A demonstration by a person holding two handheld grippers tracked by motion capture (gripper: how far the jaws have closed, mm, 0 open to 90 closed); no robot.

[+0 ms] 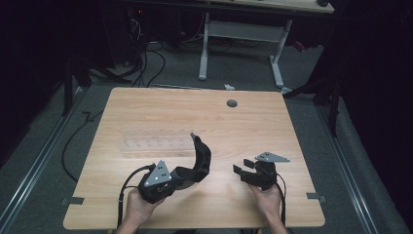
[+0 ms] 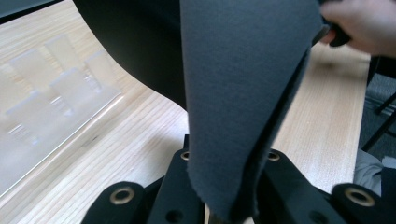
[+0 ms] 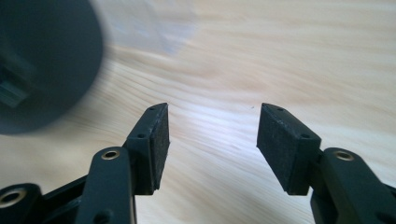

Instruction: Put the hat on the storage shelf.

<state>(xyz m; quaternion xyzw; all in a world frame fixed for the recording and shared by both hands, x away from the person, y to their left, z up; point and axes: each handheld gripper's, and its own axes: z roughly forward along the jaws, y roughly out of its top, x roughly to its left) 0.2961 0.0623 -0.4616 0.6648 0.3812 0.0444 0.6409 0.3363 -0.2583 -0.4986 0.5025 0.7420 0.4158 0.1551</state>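
Observation:
A dark grey flexible sheet [image 1: 200, 158], black on one side, curls up off the wooden table [image 1: 146, 107]. My left gripper [image 1: 179, 175] is shut on its lower edge near the table's front. In the left gripper view the sheet [image 2: 243, 84] rises from between the jaws of that gripper [image 2: 224, 191] and bends to the left. My right gripper [image 1: 242, 169] hovers to the right of the sheet, apart from it, open with nothing between its pads [image 3: 212, 140]. A blurred dark shape [image 3: 42, 60] at the upper left of the right gripper view looks like the sheet.
A clear plastic rack with several slots [image 1: 156, 145] lies flat on the table behind the sheet, also seen as the rack [image 2: 51, 102] at the left. A round cable hole [image 1: 232, 103] sits near the far edge. Another desk [image 1: 243, 29] and floor cables stand beyond.

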